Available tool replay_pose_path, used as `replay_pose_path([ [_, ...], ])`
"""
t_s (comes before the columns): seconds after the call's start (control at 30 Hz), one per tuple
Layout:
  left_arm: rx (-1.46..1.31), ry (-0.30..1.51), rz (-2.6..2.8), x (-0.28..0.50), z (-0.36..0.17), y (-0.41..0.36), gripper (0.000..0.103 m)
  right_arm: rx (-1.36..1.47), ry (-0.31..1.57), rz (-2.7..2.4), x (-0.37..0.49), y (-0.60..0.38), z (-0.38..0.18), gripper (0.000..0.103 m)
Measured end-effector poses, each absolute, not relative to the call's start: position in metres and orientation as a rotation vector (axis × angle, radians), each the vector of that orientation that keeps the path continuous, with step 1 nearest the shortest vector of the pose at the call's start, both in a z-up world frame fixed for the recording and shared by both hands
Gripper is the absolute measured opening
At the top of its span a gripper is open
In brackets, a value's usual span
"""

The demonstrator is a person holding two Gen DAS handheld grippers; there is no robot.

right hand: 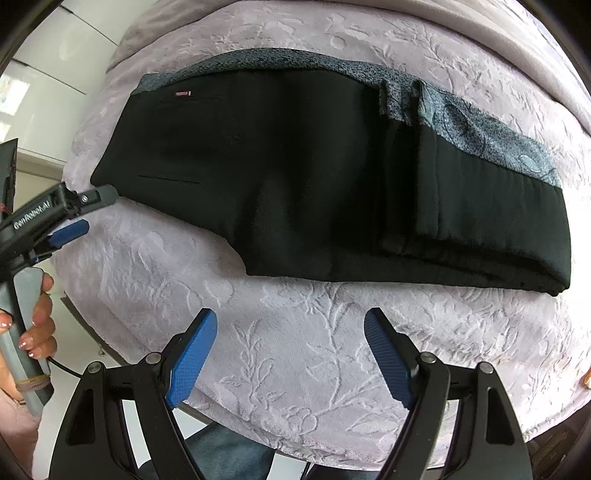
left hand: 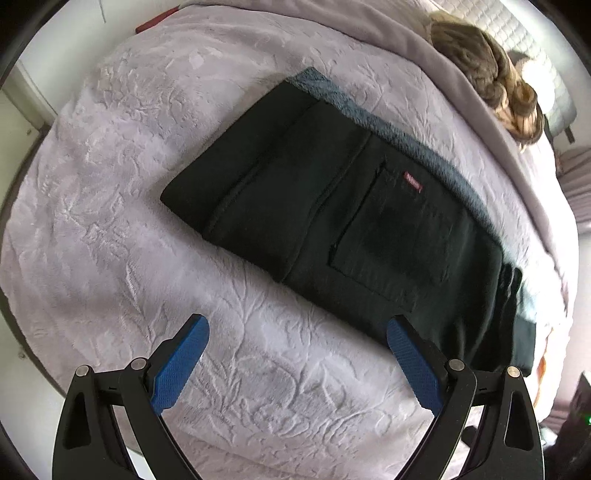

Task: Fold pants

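Black pants (left hand: 314, 206) lie folded on a lilac embossed blanket (left hand: 110, 221), with a grey-blue fleece lining (left hand: 369, 110) showing along the far edge and a small red label (left hand: 413, 181) by the pocket. My left gripper (left hand: 297, 325) hovers open over the blanket just short of the near edge, nothing between its blue pads. In the right wrist view the pants (right hand: 295, 177) stretch across the bed, folded thicker at the right end. My right gripper (right hand: 291, 317) stands open above the blanket in front of them. The left gripper (right hand: 92, 210) sits near the pants' left corner, held by a hand (right hand: 37, 325).
A brown patterned cushion (left hand: 487, 74) and a white quilted surface (left hand: 517, 29) lie beyond the pants at the far right. The bed's edge (right hand: 258, 424) runs close under the right gripper, with white floor (right hand: 55, 92) to the left.
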State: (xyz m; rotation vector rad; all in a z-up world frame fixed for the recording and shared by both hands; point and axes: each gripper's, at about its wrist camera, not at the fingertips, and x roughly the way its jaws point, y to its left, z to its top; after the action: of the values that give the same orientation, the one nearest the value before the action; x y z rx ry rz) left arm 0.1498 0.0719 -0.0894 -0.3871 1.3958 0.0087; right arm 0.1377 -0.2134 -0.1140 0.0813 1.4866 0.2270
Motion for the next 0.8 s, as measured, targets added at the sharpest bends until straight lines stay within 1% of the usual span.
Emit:
replay_pose_path([
  [0.23,-0.539,1.313,-0.034,0.166,-0.092,0.099,0.098,0.100,1.493,0.217,0.137,-0.221,-0.119,0.085],
  [0.33,-0.637,1.291,-0.071,0.170,-0.101,0.114,0.098,0.104,1.499,0.213,0.137,-0.222,-0.121,0.085],
  [0.8,-0.769,1.248,-0.155,0.178,-0.139,0.108,0.098,0.101,1.546,0.220,0.137,-0.220,-0.143,0.085],
])
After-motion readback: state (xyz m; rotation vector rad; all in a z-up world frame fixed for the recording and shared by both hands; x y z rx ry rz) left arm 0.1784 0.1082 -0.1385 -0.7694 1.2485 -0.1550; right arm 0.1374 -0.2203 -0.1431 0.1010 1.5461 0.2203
